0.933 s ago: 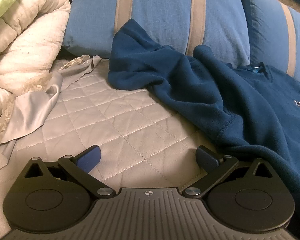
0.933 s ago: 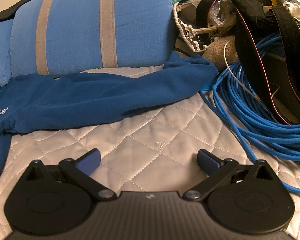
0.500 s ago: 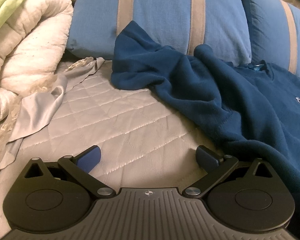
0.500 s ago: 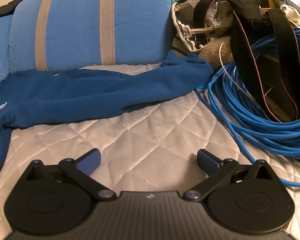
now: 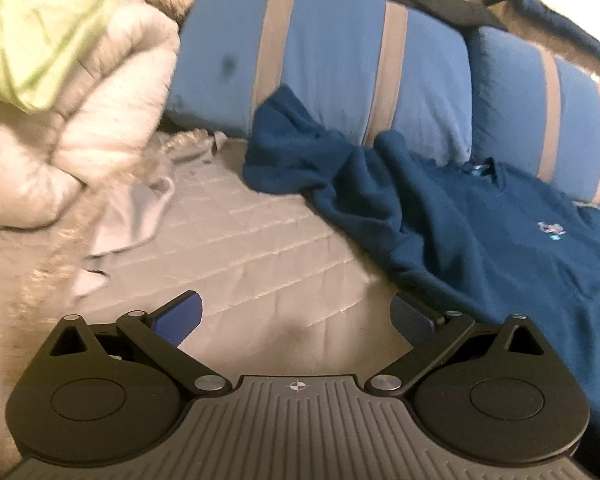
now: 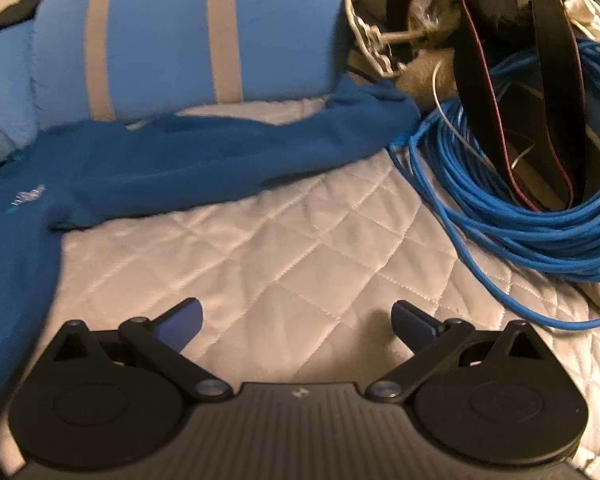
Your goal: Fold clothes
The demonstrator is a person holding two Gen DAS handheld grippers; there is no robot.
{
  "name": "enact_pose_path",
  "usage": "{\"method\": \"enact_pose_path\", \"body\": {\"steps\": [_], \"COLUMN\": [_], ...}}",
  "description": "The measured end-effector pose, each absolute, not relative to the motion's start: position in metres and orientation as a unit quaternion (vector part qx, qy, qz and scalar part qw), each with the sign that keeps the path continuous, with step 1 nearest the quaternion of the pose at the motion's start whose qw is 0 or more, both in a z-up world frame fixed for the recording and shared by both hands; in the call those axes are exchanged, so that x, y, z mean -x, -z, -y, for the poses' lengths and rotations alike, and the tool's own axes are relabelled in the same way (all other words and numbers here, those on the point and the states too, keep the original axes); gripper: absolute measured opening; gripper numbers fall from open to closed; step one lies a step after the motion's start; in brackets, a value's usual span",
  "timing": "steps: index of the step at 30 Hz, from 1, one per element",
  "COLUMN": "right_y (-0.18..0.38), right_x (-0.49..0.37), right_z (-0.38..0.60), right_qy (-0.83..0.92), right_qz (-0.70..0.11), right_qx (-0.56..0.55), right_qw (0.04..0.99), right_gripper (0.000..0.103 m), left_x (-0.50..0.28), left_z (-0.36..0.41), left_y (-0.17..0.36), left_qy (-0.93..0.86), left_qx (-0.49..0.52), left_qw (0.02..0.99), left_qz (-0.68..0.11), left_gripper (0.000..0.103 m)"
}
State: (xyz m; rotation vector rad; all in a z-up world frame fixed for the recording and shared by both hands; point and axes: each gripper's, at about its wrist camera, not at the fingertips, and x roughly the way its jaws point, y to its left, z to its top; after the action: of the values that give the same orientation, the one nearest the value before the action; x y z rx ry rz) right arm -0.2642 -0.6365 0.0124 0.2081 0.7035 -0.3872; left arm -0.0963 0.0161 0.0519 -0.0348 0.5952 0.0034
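Folding had not begun: the sweater (image 5: 480, 240) lay spread on the quilt (image 6: 300, 248) against the pillows (image 5: 340, 64), one sleeve (image 5: 300, 152) bunched, the other (image 6: 228, 152) stretched out, while the left gripper (image 5: 296, 316) and right gripper (image 6: 296, 320) hung spread and empty.

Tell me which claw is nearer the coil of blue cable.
Right. The right claw has the blue cable just ahead to its right; the left claw shows no cable.
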Motion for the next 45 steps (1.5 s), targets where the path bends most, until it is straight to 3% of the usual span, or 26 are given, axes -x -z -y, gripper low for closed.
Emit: {"method": "enact_pose_path", "body": {"steps": [13,23,28,35,38,43,44,45], "right_y": [-0.095,-0.098,-0.092,-0.083,-0.076,-0.075,-0.077,-0.079], "right_x": [0.307,0.334,0.348,0.358,0.358,0.361,0.361,0.362], "right_z": [0.590,0.569,0.563,0.551,0.550,0.551,0.550,0.549], "right_qy": [0.044,-0.041,-0.072,-0.083,-0.083,-0.104,-0.102,-0.099], "right_qz": [-0.322,-0.402,-0.410,-0.417,-0.422,-0.416,-0.415,-0.414], "right_qx": [-0.123,-0.246,-0.306,-0.332,-0.347,-0.378,-0.375,-0.372], "right_qw": [0.938,0.881,0.856,0.842,0.833,0.821,0.823,0.825], "right_gripper": [0.103,0.100,0.077,0.065,0.054,0.019,0.017,0.012], "left_x": [0.163,0.199,0.212,0.213,0.213,0.205,0.204,0.202], "left_z": [-0.018,0.010,0.016,0.015,0.013,0.010,0.010,0.012], "left_y": [-0.121,-0.133,-0.129,-0.121,-0.116,-0.102,-0.099,-0.096], "left_qy": [0.045,0.103,0.117,0.130,0.140,0.160,0.163,0.165], "left_qx": [0.055,0.064,0.082,0.133,0.177,0.253,0.258,0.260], "left_qw": [0.964,0.956,0.953,0.936,0.923,0.884,0.876,0.870], "left_qz": [-0.255,-0.266,-0.268,-0.299,-0.313,-0.359,-0.373,-0.385], "left_gripper": [0.103,0.103,0.102,0.102,0.102,0.100,0.098,0.089]}}
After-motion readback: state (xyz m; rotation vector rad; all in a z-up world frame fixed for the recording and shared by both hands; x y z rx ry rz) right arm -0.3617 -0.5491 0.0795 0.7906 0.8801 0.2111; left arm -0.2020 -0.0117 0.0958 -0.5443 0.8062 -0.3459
